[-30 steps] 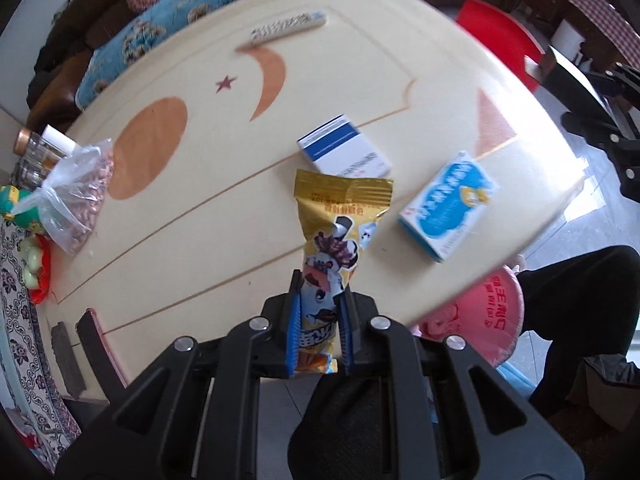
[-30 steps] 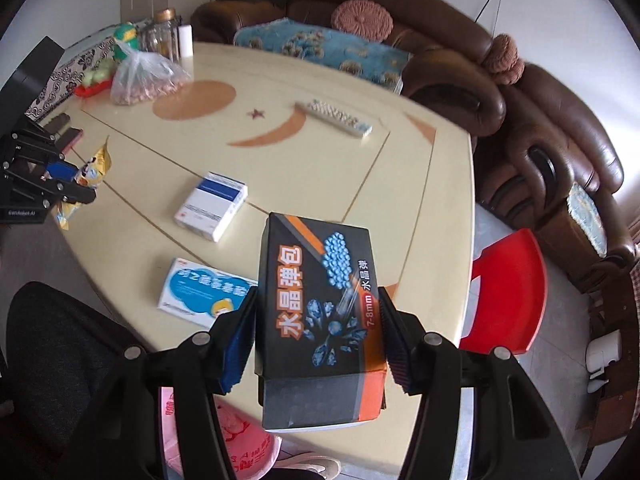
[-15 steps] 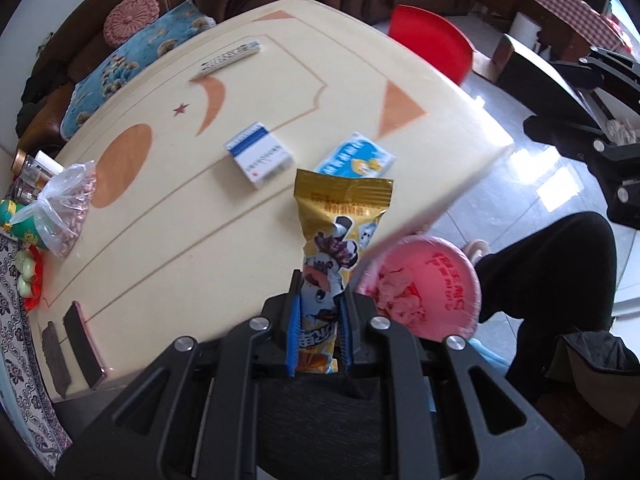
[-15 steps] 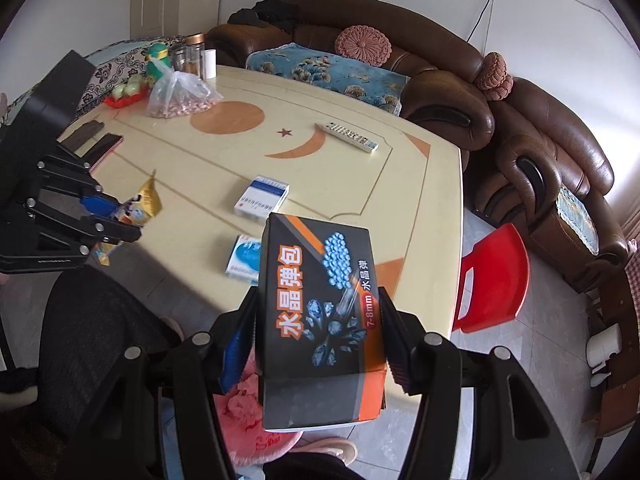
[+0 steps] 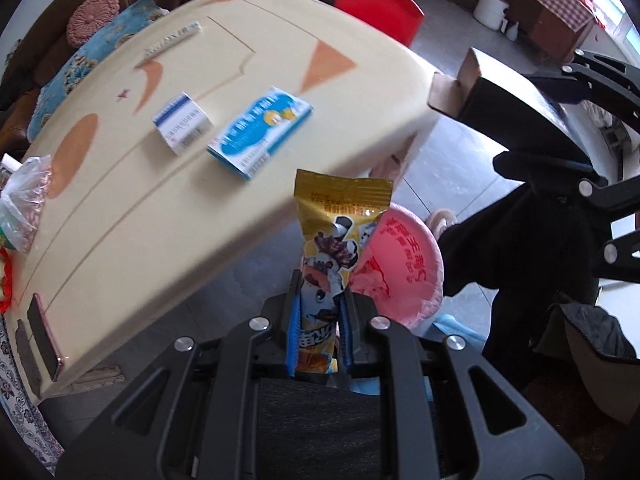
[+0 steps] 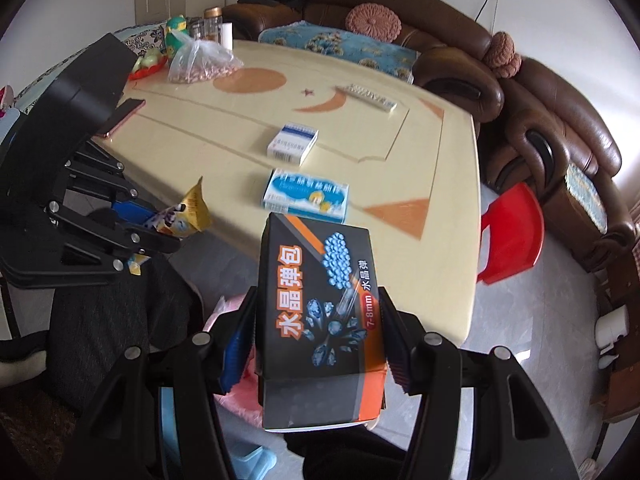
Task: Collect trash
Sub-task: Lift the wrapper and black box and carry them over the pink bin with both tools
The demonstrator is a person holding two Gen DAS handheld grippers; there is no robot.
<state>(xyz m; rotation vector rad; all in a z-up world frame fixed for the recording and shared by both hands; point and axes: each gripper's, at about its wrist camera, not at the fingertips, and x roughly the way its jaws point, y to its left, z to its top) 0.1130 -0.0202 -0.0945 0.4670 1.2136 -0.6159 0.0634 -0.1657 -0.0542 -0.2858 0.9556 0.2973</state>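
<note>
Snack wrapper (image 5: 335,240), gold at the top with a cartoon print, is standing upright in the lower centre of the left wrist view, where the left tool (image 5: 319,330) is pinching its lower end between two blue pads. Just behind it, to the right, a pink bin (image 5: 404,268) with red lettering is sitting on the floor below the edge of the surface (image 5: 168,216). Farther up and left in that view, a blue-and-white box (image 5: 260,132) is lying flat near the edge, and a smaller white box with a blue stripe (image 5: 182,122) is lying just beside it. A remote (image 5: 172,40) is resting near the upper left, and a clear bag of nuts (image 5: 24,204) is sitting at the far left edge.

Black box with orange corners and blue crystal artwork (image 6: 320,312) is filling the lower centre of the right wrist view, and the right tool (image 6: 316,342) is clamping it by its two long sides. Pink from the bin (image 6: 240,394) is showing under the box at lower left. At the middle left of that view, the left tool (image 6: 150,226) is gripping the wrapper (image 6: 188,214) off the edge of the surface (image 6: 440,200). Beyond, the blue-and-white box (image 6: 306,196) and the striped white box (image 6: 293,143) are lying on it, well apart from the remote (image 6: 370,96) and the bag (image 6: 200,62) farther back. A red chair (image 6: 514,232) is standing at the right, and a brown sofa (image 6: 440,36) is running along the top.
</note>
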